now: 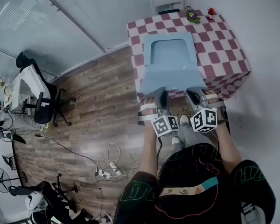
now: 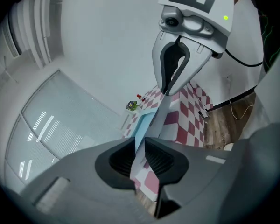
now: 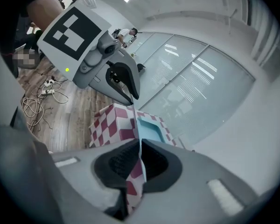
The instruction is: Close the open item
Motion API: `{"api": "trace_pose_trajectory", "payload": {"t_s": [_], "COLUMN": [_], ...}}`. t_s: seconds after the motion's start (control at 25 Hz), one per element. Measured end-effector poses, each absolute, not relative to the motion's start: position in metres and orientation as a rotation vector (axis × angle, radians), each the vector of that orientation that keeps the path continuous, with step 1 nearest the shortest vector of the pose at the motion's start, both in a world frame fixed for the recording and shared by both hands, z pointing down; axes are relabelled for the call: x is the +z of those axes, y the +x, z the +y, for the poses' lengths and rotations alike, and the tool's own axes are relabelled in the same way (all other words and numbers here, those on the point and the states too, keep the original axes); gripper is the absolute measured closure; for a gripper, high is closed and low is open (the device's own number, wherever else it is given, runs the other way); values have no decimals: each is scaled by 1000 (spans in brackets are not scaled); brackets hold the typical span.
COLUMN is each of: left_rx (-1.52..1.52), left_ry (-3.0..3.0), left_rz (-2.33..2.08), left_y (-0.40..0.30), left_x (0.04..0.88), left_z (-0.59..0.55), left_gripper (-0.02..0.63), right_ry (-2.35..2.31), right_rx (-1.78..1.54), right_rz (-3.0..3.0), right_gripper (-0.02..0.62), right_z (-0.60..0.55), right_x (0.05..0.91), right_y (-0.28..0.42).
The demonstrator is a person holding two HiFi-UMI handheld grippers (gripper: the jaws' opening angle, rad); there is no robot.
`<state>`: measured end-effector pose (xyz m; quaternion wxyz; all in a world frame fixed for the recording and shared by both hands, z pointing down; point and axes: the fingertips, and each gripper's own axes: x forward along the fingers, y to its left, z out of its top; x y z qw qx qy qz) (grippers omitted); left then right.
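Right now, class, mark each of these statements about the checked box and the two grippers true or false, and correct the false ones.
1. The left gripper and the right gripper are both shut on the near edge of the lid. True.
2. The lid lies flat, closing the checked box. False: the lid is open and the box's blue inside shows.
3. A small bunch of flowers stands near the box's far edge. True.
4. The floor is carpeted. False: it is wood planks.
5. A black office chair stands at the left of the head view. True.
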<state>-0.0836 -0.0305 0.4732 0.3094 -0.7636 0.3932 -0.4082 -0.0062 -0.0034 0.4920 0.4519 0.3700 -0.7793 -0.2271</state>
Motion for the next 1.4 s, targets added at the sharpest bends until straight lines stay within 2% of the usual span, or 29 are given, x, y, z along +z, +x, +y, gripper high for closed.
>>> {"api": "trace_pose_trajectory", "payload": {"t_s": [0.64,1.16,1.2,1.24,1.4], "left_rx": [-936,-960,-955,-946,-948], "left_ry": [-1930,-1919,-1912,-1905,-1906], "left_rz": [1102,1074,1082,1091,1091], "left_y": [-62,-30,-28,-27,-18], "left_x": [407,401,400,398,400], "left_z": [-137,-251,-257,-262,-280], "left_gripper": [509,495,502,579,589], "right_ry": [1039,1024,1016,1005,952], "right_rx": [-717,-734,-736,-737,-742], "right_rz": [-1890,-1899,-1903,-1907,-1925], "right_gripper": [552,540,540,540,540], "right_z": [-115,-230,-236,-241,-264], "right_x": [417,416,417,418,427], "right_y": [17,49,50,51,52]}}
